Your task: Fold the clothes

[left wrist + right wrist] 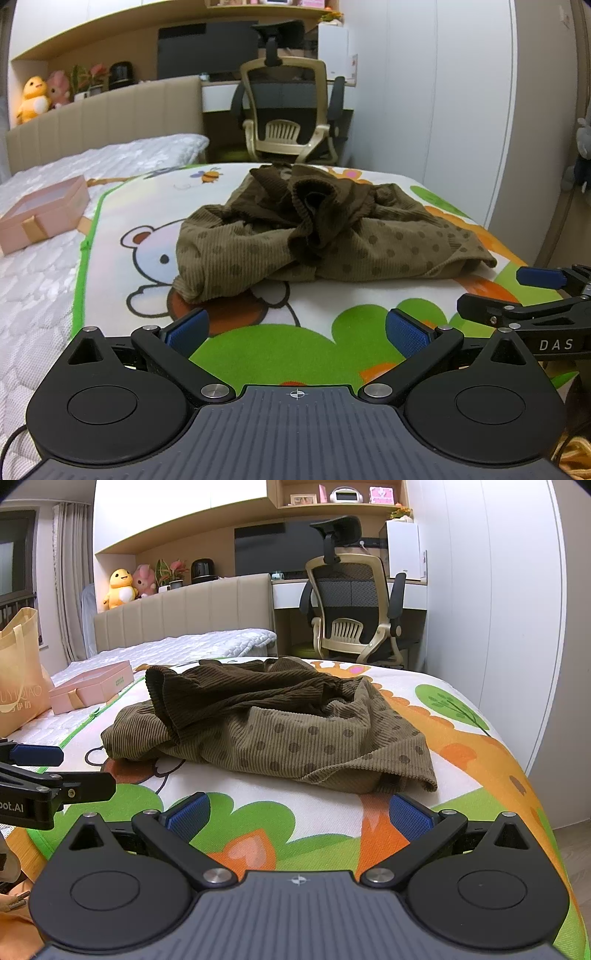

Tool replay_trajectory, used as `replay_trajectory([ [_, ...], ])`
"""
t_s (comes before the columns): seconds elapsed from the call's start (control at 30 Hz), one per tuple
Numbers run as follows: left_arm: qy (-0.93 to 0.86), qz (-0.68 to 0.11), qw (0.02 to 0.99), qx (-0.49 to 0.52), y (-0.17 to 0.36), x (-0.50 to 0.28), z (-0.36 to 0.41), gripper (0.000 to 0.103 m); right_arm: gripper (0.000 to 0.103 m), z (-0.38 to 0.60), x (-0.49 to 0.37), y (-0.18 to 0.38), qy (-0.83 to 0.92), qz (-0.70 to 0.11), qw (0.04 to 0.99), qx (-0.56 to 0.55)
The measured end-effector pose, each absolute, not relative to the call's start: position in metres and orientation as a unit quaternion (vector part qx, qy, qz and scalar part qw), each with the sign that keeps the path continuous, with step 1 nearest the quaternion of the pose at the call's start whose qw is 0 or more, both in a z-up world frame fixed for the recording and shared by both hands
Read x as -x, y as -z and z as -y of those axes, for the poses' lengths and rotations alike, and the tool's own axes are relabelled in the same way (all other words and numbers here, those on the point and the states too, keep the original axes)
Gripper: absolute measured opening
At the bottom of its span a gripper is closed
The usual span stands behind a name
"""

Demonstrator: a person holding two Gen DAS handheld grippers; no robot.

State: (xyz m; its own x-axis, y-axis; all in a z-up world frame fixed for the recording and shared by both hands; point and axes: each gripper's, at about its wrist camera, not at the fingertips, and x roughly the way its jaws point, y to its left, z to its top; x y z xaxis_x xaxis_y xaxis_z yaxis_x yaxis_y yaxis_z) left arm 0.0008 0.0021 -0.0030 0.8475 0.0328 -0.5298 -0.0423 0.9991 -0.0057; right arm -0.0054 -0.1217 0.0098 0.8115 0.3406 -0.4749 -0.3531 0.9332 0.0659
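A crumpled brown ribbed garment with dark dots (314, 236) lies in a heap on the cartoon-print mat (354, 325) on the bed; it also shows in the right wrist view (280, 731). My left gripper (297, 332) is open and empty, just short of the garment's near edge. My right gripper (299, 814) is open and empty, just in front of the garment's near hem. Each gripper shows at the edge of the other's view: the right one (517, 291) and the left one (55, 771).
A pink gift box (40, 218) lies on the white mattress at the left. A beige tote bag (20, 672) stands further left. An office chair (354, 609) and desk stand behind the bed. A white wardrobe (498, 590) is at the right.
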Motion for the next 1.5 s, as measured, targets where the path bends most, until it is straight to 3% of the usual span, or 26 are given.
replay_trajectory([
  [1.5, -0.023, -0.281, 0.959, 0.013, 0.0041, -0.0006, -0.0038, 0.103, 0.103, 0.1194, 0.0058, -0.0091, -0.181, -0.251, 0.951, 0.013],
])
